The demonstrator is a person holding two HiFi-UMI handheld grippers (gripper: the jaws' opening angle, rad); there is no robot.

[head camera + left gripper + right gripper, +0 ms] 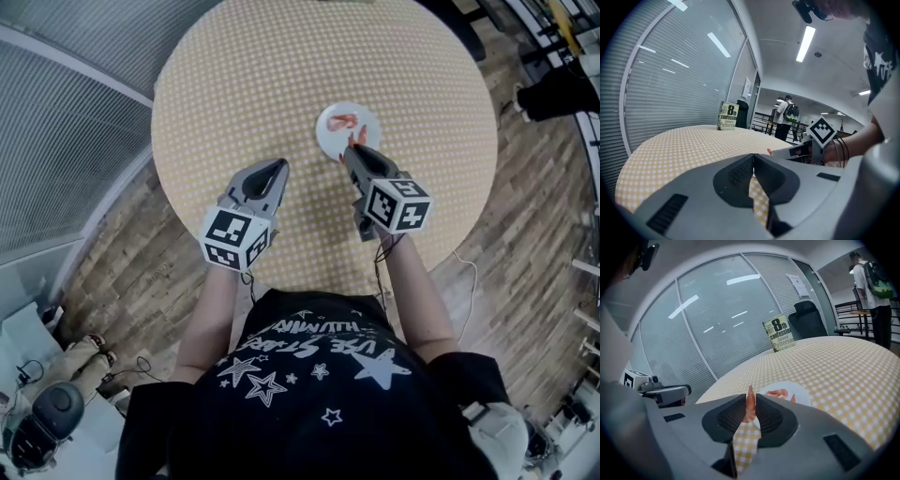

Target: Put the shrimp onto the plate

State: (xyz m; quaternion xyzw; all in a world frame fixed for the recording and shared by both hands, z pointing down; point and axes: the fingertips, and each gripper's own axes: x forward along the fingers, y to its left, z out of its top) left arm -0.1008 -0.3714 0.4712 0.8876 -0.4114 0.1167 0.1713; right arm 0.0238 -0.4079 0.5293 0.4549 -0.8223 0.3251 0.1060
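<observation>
The right claw (750,401) was clamped on 1 shrimp (749,408) at the near rim of the white plate (327,138). The plate sat about mid-tabletop (234,84), a little toward the right edge, and a second shrimp (344,120) lay on it. The left claw (753,160) was closed on nothing, over the near part of the tabletop. To finish well, I judged the held shrimp should go over bare plate beside the other, come down close, then be released. Its long axis stood upright between the pads, tapered end up.
</observation>
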